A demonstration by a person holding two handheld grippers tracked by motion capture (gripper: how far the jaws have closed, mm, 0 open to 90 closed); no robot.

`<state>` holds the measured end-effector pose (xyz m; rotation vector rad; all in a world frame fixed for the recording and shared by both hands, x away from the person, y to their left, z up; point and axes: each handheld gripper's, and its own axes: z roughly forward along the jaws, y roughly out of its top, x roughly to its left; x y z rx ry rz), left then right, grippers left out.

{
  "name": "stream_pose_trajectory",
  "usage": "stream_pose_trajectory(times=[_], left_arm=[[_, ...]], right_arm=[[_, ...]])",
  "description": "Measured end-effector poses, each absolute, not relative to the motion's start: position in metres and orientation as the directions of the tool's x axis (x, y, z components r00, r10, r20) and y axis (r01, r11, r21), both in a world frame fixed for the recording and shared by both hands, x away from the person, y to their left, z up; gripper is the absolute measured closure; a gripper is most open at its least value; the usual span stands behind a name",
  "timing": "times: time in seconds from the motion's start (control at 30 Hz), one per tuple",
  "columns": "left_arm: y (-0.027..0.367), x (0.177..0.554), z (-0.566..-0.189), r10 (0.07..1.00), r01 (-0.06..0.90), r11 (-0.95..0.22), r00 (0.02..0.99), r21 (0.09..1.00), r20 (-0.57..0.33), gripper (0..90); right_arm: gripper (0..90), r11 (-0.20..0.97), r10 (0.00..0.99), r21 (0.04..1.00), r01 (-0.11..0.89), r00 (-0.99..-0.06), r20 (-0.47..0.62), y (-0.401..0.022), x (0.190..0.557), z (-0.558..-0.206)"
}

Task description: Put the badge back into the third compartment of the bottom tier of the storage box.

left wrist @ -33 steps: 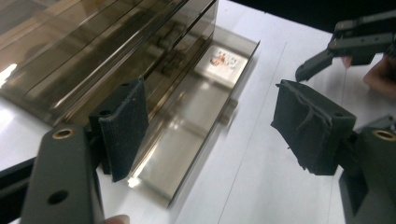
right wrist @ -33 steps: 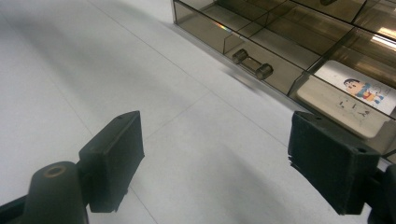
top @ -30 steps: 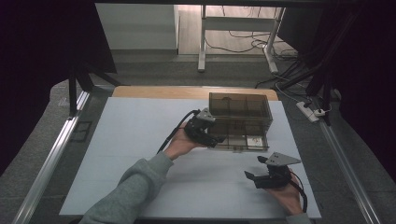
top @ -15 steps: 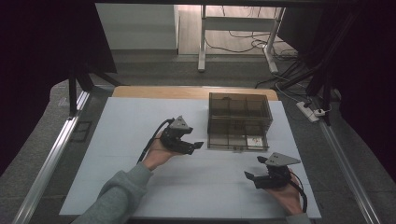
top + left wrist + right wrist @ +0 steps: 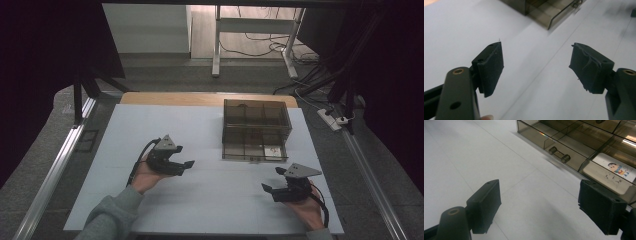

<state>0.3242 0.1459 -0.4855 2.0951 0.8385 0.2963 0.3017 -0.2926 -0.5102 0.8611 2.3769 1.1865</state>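
Observation:
A smoky see-through drawer box (image 5: 256, 116) stands at the table's back right, its lower drawer (image 5: 254, 150) pulled out toward me. A white card with a cartoon figure (image 5: 610, 171) lies in that drawer, behind the small bar handle (image 5: 559, 154). My left gripper (image 5: 186, 156) hovers over the table left of the box, well apart from it, open with nothing between its pads (image 5: 491, 67). The drawer's corner (image 5: 554, 12) lies far ahead of it. My right gripper (image 5: 271, 179) rests near the front right, just before the drawer, open and empty (image 5: 539, 197).
The white table (image 5: 150, 125) has a wooden strip (image 5: 170, 98) along its back edge and metal rails (image 5: 55, 170) at both sides. A power strip (image 5: 334, 120) and cables lie beyond the right rail. A desk frame (image 5: 250, 30) stands on the floor behind.
My left gripper has drawn back from the front of the box, moving left and toward me. The right gripper and the box have kept still.

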Motion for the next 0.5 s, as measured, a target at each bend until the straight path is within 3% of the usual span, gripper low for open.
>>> stream_pose_trajectory(times=[0.5], left_arm=[[0.198, 0.284, -0.505, 0.721, 0.482, -0.387, 0.689, 0.786, -0.068, 26.5]], right_arm=[[18.4, 0.467, 0.654, 0.807, 0.363, -0.756, -0.038, -0.293, 0.301, -0.509]])
